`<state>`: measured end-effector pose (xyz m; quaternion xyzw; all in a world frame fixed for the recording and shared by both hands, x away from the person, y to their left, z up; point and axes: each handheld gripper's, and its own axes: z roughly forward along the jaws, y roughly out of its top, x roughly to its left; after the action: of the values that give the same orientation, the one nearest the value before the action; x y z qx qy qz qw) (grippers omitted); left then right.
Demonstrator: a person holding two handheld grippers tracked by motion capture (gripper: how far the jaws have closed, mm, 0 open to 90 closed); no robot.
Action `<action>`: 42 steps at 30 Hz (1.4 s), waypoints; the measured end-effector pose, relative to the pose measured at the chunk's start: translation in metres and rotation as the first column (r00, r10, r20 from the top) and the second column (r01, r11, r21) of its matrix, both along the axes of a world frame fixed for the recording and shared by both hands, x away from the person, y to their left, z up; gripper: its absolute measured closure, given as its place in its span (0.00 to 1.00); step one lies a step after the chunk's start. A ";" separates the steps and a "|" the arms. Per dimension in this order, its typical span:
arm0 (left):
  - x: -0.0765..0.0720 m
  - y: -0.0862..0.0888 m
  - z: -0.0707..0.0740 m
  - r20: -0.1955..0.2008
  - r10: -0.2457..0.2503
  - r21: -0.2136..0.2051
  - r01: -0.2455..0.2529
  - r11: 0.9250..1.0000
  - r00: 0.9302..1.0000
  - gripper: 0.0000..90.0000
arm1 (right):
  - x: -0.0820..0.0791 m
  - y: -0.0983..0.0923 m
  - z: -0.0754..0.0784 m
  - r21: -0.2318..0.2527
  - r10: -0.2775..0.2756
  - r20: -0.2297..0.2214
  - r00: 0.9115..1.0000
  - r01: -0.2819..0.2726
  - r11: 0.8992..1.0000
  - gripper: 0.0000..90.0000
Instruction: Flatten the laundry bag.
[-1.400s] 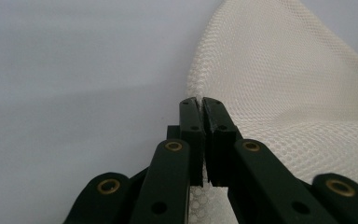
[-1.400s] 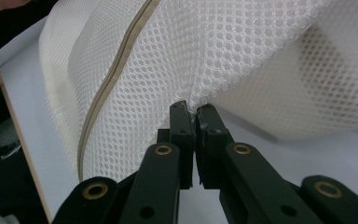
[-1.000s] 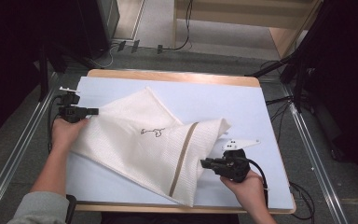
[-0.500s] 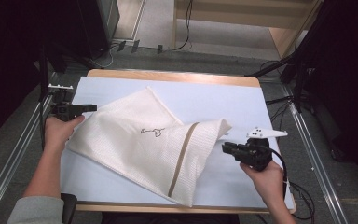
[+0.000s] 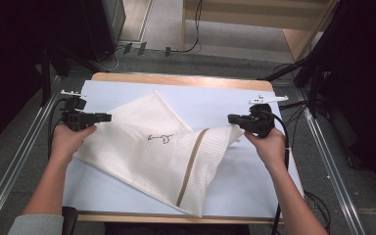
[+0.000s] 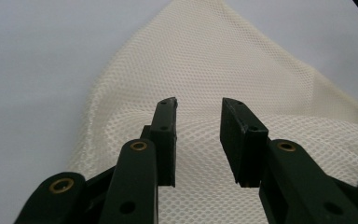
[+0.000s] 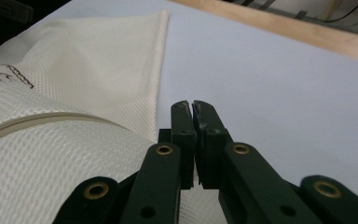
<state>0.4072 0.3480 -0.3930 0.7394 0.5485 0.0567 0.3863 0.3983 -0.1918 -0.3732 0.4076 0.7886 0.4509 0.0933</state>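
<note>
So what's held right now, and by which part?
Nothing in the left gripper: its jaws, just opened, stand apart over the mesh cloth. The right gripper is shut by the cloth's folded corner; a pinch cannot be told.

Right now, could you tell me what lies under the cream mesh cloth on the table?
Around the mesh cloth a pale blue sheet covers the table, presumably running on beneath it. Whether anything else lies under the folded part cannot be seen.

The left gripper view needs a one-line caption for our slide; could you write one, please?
Left gripper, jaws parted, over a cream mesh bag lying on a pale blue table cover.
</note>
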 end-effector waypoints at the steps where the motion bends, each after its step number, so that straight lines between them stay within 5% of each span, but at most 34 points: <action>1: 0.000 -0.002 0.000 -0.002 -0.006 0.002 0.006 1.000 1.000 0.75 | 0.003 0.004 -0.004 -0.010 0.012 -0.020 1.000 -0.012 1.000 0.99; 5: -0.003 -0.012 0.004 0.007 -0.027 0.008 0.027 1.000 1.000 0.74 | -0.002 0.014 -0.013 -0.027 0.058 -0.049 0.997 -0.059 0.998 0.99; 14: -0.008 -0.045 0.016 0.008 -0.103 -0.001 0.103 0.995 0.995 0.79 | -0.047 0.021 -0.030 -0.029 0.134 -0.096 0.986 -0.138 0.990 1.00; 26: -0.022 -0.094 0.021 0.029 -0.228 -0.012 0.228 0.974 0.973 0.84 | -0.091 0.038 -0.059 -0.067 0.229 -0.147 0.962 -0.240 0.968 0.99; 33: -0.029 -0.112 0.010 0.015 -0.268 0.010 0.268 0.963 0.963 0.83 | -0.082 0.038 -0.078 -0.058 0.259 -0.172 0.950 -0.273 0.960 0.98; 42: -0.035 -0.106 0.013 0.040 -0.252 0.011 0.252 0.968 0.967 0.80 | -0.042 0.035 -0.051 -0.026 0.207 -0.061 0.976 -0.209 0.978 0.91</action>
<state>0.3724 0.2418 -0.3797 0.8029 0.4418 0.0242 0.3994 0.3562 -0.1565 -0.4243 0.3342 0.8365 0.4333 0.0292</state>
